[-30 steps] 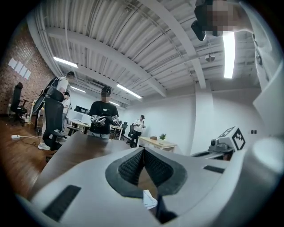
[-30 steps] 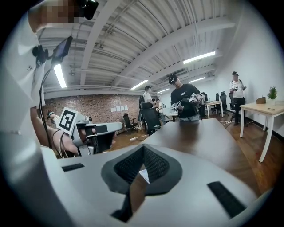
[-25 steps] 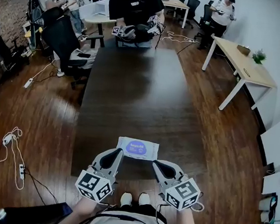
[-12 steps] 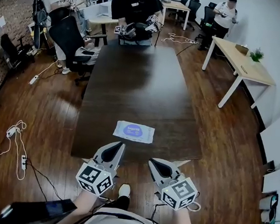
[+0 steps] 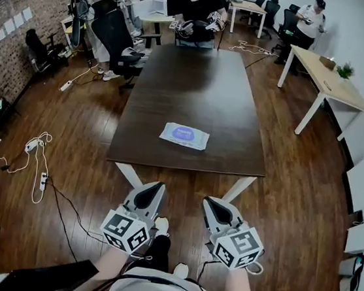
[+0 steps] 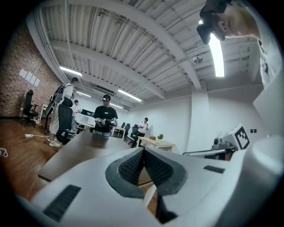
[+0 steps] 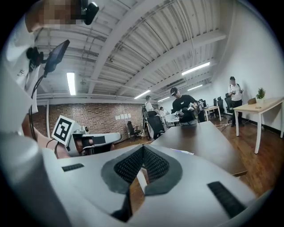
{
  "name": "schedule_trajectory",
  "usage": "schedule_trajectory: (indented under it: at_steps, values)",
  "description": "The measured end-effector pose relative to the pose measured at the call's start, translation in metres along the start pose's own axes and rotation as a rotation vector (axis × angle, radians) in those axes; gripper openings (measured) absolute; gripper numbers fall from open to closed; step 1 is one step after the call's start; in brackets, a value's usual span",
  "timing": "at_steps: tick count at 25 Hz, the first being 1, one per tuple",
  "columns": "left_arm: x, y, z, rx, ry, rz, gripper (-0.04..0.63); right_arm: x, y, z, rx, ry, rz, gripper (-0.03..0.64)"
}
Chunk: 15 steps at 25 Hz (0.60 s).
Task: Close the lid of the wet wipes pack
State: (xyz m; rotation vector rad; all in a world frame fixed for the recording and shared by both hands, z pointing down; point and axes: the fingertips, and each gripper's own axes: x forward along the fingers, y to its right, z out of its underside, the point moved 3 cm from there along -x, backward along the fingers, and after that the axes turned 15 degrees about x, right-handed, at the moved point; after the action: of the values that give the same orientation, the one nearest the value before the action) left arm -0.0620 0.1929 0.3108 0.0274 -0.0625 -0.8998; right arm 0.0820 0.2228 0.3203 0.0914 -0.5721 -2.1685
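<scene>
On the dark tabletop, close to its near edge, lies the wet wipes pack, flat, with its purple oval patch facing up. It is too small in the head view to tell whether the lid is down.

Both tools are off the tabletop, over the wooden floor on the person's side of that edge. The left hand-held gripper and the right hand-held gripper sit side by side and point toward the table. The pack lies well apart from them, ahead and roughly in line with the gap between the two.

In the left gripper view the ribbed pads are pressed together with nothing between them. In the right gripper view the pads likewise meet, holding nothing.
</scene>
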Motion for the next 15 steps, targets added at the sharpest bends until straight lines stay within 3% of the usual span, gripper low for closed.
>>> schedule_trajectory:
  at_steps: [8,15]
  values:
    - [-0.052,0.017,-0.022,0.029,0.025,-0.038,0.003,-0.034,-0.042,-0.01,0.008,0.064,-0.033,0.008]
    - [-0.065,0.018,-0.028,0.029,0.042,-0.004,0.002,-0.041,-0.062,-0.012,-0.018,0.086,-0.025,0.006]
